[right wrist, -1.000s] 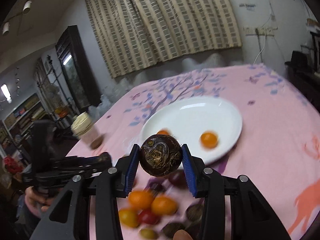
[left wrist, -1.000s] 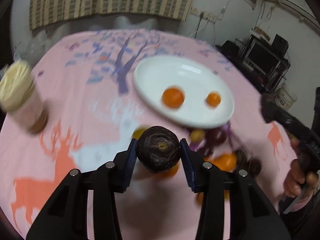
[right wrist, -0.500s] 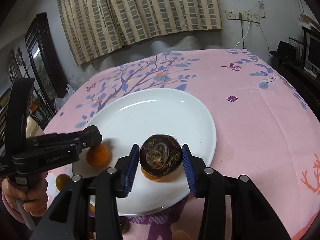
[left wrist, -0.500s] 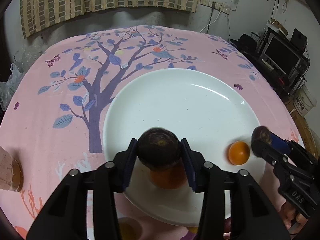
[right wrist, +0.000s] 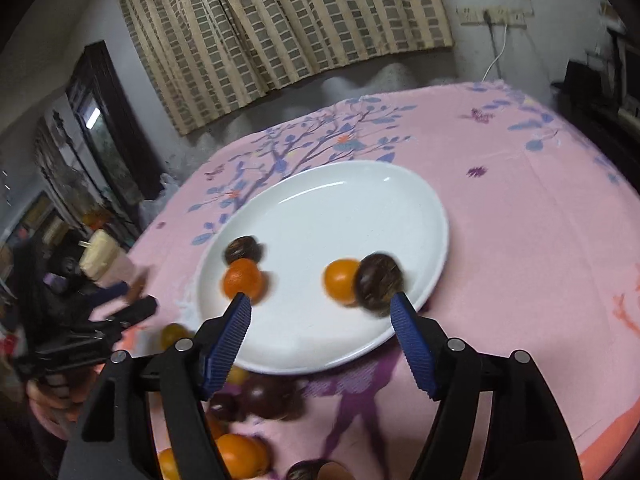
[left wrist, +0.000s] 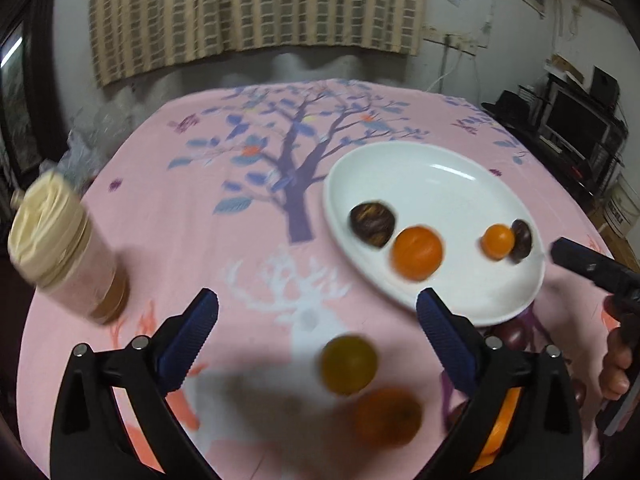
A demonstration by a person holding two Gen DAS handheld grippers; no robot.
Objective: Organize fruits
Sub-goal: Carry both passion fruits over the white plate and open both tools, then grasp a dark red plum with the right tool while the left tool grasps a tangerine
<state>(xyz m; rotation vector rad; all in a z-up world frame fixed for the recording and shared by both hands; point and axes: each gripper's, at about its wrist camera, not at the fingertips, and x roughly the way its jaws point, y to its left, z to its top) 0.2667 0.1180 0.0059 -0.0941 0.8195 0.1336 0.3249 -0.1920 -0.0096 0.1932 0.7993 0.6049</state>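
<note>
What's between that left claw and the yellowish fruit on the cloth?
Nothing visible. The left gripper is open, and the yellowish fruit lies on bare tablecloth just ahead of its fingers; an orange fruit sits beside it.

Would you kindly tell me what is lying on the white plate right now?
On the white plate lie four fruits: two dark ones and two orange ones, in pairs. The near rim is partly hidden behind the right gripper.
</note>
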